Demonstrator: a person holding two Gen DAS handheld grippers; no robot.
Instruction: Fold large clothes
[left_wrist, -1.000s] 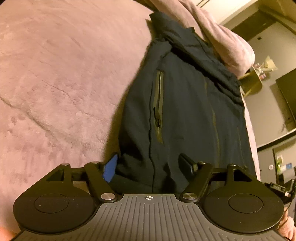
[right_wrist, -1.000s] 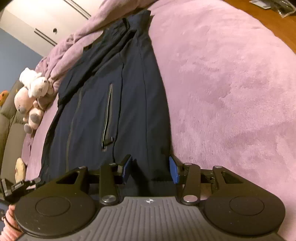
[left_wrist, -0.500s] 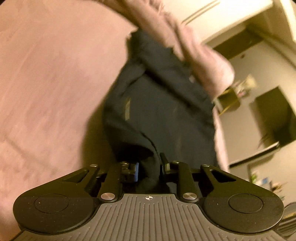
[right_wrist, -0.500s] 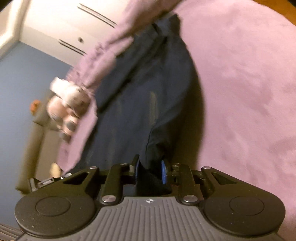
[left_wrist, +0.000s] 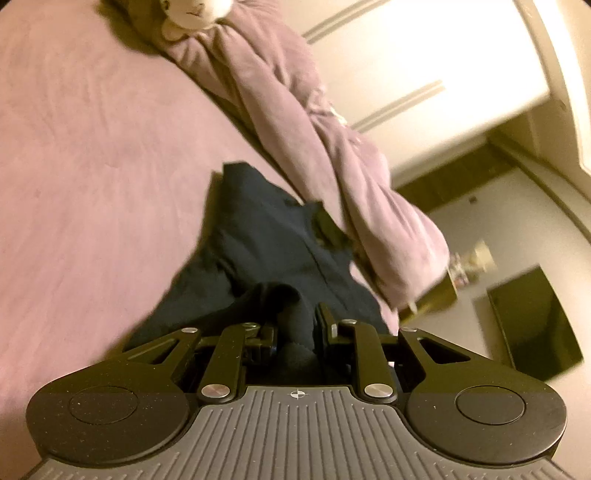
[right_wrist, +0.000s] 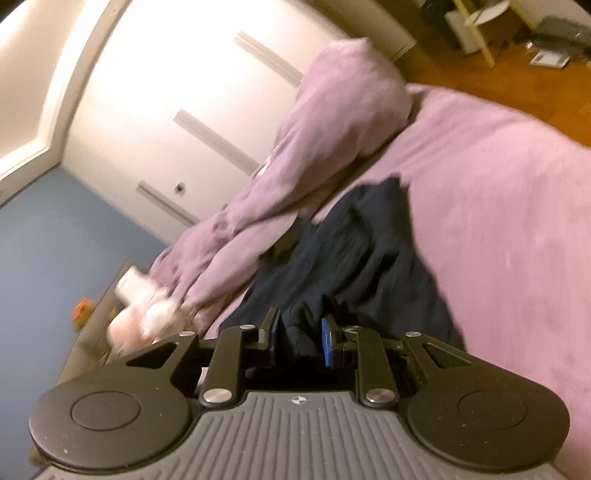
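Observation:
A dark navy jacket (left_wrist: 269, 243) lies on the pink bed (left_wrist: 92, 166); it also shows in the right wrist view (right_wrist: 354, 254). My left gripper (left_wrist: 295, 325) is shut on a bunched hem of the jacket and holds it lifted off the bed. My right gripper (right_wrist: 299, 332) is shut on the other hem corner, also raised. The jacket's lower part hangs from both grippers and drapes toward its collar end near the rolled duvet. Both views are blurred by motion.
A rolled pink duvet (left_wrist: 332, 155) lies along the head of the bed, also in the right wrist view (right_wrist: 295, 166). Plush toys (right_wrist: 144, 314) sit beside it. White wardrobe doors (right_wrist: 166, 92), a dark TV (left_wrist: 532, 325) and wooden floor (right_wrist: 517, 92) surround the bed.
Both grippers closed on the jacket's bottom hem, then lifted it and carried it forward toward the collar end. The cameras now tilt up toward the duvet and wardrobe.

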